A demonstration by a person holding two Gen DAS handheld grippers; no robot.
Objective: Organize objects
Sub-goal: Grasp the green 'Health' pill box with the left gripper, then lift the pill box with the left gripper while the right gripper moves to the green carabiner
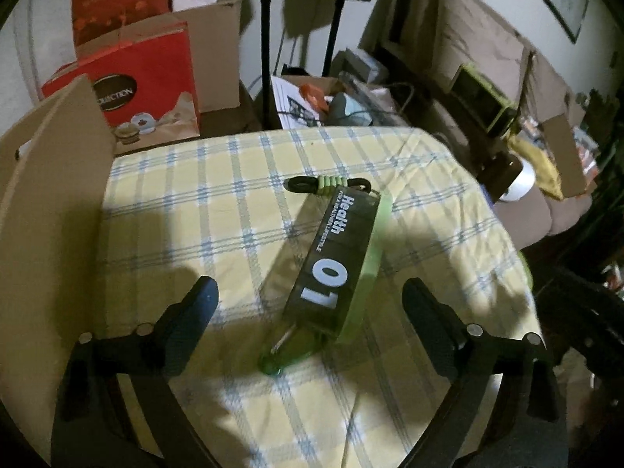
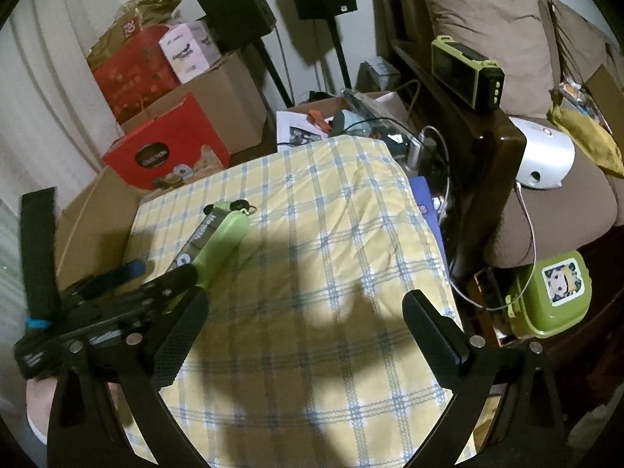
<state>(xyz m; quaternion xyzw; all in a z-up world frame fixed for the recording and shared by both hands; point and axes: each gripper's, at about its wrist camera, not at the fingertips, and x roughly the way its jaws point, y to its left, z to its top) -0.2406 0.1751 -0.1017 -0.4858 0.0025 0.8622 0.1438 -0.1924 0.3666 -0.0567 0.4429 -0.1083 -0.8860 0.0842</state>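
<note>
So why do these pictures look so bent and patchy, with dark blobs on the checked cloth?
Both views come through fisheye lenses, so edges curve and corners go black. Left wrist view: a shadow falls on the tablecloth beside the green case, whose far end is blurred. Right wrist view: gripper-shaped shadows cross mid-cloth.

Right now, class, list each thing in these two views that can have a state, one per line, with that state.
Green pill organiser: lying flat on the checked tablecloth, lids closed.
Left gripper: open, straddling the organiser's near end, not touching.
Right gripper: open, nothing between its fingers.
Green lunch box: lid closed.
Cardboard box: flap standing open.
</note>
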